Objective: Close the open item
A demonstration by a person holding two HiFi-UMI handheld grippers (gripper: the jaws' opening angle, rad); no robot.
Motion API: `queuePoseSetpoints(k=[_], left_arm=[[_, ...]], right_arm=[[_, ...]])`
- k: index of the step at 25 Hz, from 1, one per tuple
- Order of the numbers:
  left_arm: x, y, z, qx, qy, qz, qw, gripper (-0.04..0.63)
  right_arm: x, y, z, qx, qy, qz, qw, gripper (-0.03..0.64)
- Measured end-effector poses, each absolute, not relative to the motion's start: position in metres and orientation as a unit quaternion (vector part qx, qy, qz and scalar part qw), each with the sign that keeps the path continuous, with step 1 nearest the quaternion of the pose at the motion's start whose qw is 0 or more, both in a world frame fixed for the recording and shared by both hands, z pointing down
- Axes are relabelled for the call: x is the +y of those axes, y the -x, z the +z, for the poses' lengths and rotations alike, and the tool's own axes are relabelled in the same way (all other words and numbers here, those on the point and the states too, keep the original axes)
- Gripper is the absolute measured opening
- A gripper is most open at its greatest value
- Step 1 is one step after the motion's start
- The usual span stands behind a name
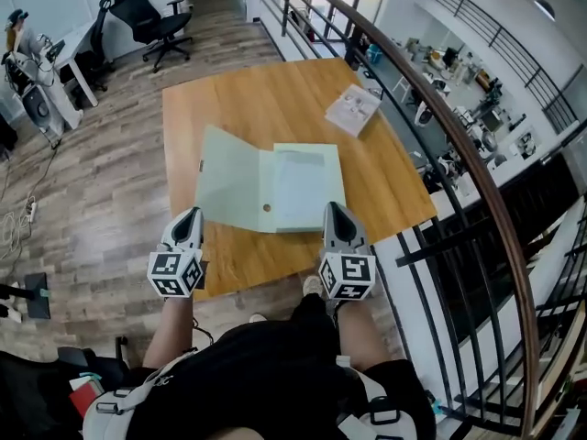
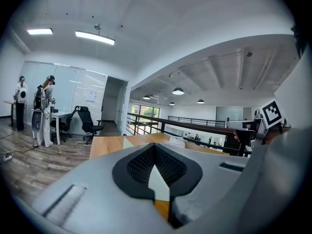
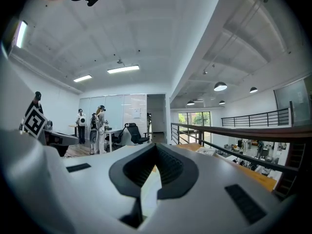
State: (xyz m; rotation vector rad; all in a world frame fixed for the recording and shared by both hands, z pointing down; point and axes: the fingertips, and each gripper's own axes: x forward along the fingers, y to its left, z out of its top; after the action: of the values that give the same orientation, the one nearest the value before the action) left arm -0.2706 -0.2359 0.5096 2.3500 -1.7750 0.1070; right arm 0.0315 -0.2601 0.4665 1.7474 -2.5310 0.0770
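The pale green folder (image 1: 240, 186) is lying open on the table (image 1: 266, 99), toward its near edge. You are holding the left tongs (image 1: 190, 214) and the right tongs (image 1: 333, 209) closed, gripping nothing, by the folder's near corners. A booklet (image 1: 353, 108) is sitting far right.

grey left gripper (image 1: 191, 214) and right gripper (image 1: 334, 207) bear black-and-white marker cubes (image 1: 175, 274); clothing (image 1: 266, 365) black.

left grey two-jaw gripper (image 1: 190, 216): jaws together, pointed forward | right grey two-jaw gripper (image 1: 334, 211): jaws together, pointed forward | held side by side
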Motion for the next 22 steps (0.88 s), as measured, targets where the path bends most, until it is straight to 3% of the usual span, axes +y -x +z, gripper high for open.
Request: queuePoseSetpoints(k=[13, 16, 22], left_arm=[[-0.271, 0.265, 0.496, -0.622, -0.774, 0.096, 0.068, 0.004], [-0.279, 0.269, 0.501, -0.630, -0.765, 0.115, 0.066, 0.108], [-0.288, 0.294, 0.525, -0.657, -0.737, 0.104, 0.121, 0.159]], right_arm=[[-0.314, -0.086, 0.494, -0.822, -0.567, 0.044, 0.042, 0.019], [-0.330, -0.104, 0.508, -0.813, -0.576, 0.063, 0.048, 0.062], [-0.354, -0.126, 0.541, -0.806, -0.581, 0.100, 0.062, 0.086]])
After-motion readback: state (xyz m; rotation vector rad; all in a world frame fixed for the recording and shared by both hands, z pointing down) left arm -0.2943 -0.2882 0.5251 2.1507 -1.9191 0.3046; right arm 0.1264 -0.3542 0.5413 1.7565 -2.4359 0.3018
